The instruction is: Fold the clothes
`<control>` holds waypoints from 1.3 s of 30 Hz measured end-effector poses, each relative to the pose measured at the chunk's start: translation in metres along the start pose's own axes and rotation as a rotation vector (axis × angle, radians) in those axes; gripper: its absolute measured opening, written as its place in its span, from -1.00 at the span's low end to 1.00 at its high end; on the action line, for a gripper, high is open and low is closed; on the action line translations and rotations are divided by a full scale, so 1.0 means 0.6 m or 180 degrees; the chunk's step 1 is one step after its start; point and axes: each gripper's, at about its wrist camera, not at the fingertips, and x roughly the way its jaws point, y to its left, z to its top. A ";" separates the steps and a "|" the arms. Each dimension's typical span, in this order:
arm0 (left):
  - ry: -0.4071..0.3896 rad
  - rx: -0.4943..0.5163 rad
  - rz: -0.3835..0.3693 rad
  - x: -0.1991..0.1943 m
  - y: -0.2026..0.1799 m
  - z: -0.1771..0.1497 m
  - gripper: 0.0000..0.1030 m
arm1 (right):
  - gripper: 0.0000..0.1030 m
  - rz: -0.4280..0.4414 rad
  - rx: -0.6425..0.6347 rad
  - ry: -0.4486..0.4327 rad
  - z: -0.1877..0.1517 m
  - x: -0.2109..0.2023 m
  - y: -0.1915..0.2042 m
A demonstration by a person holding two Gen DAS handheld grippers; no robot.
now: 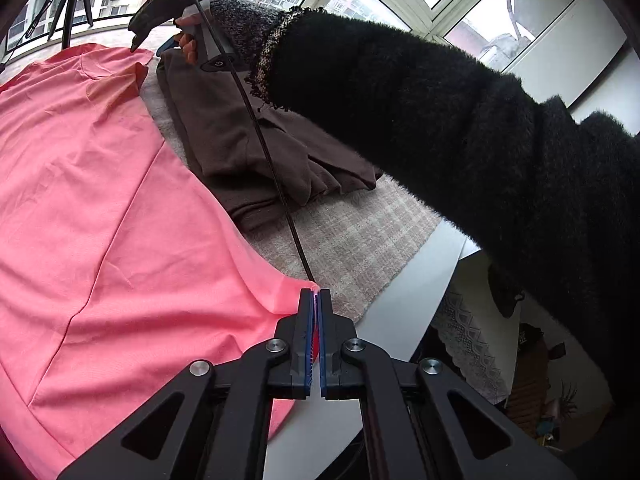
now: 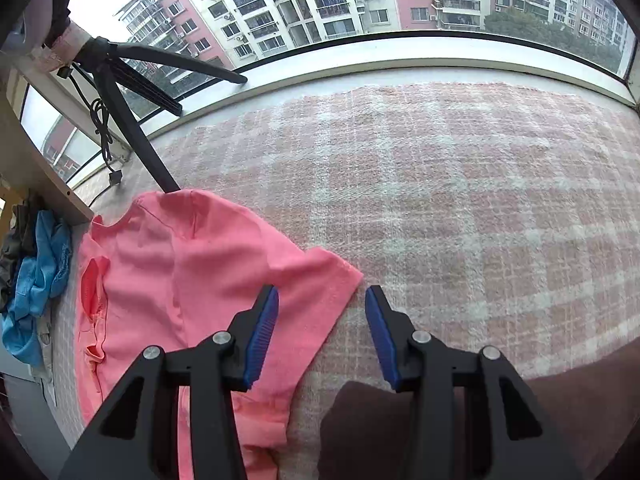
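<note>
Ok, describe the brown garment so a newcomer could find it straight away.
Start at the checked blanket covering the table by the windows. The big pink T-shirt lies spread flat on it, and the brown garment sits right beside that shirt. It is the only dark piece there, folded into a compact stack rather than spread out.

Pink shirt spread flat, brown garment folded beside it

The coral-pink, thin-knit short-sleeved T-shirt (image 1: 104,208) lies spread flat on a beige-and-white checked woven cloth, lightly creased, with one bottom corner lifted off the cloth into a small peak. In the right wrist view its neck opening (image 2: 94,292) lies toward the left edge and one short sleeve (image 2: 320,276) sticks out flat onto the checked cloth, hem toward the window side. Just beside the shirt's long edge lies the dark-brown, soft fleecy garment (image 1: 256,148), folded into a thick, roughly oblong bundle with layered edges showing at its near end.
</note>
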 end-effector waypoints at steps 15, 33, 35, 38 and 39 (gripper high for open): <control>-0.0164 -0.0106 -0.0190 -0.017 0.020 0.004 -0.98 | -0.92 0.0150 -0.0351 -0.0088 0.018 -0.025 0.029; -0.0818 -0.0870 0.0452 -0.210 0.126 -0.170 -0.98 | -0.92 0.0247 -0.1046 -0.0199 0.042 -0.053 0.355; -0.0826 -0.0981 0.0482 -0.211 0.138 -0.195 -0.98 | -0.92 0.0284 -0.1098 -0.0070 0.036 -0.019 0.398; -0.0676 -0.1121 0.0557 -0.195 0.154 -0.220 -0.97 | -0.87 0.0439 -0.1187 0.0310 0.013 0.036 0.456; -0.0535 -0.1194 0.0498 -0.185 0.161 -0.227 -0.99 | -0.81 0.0468 -0.1178 0.0458 0.004 0.047 0.469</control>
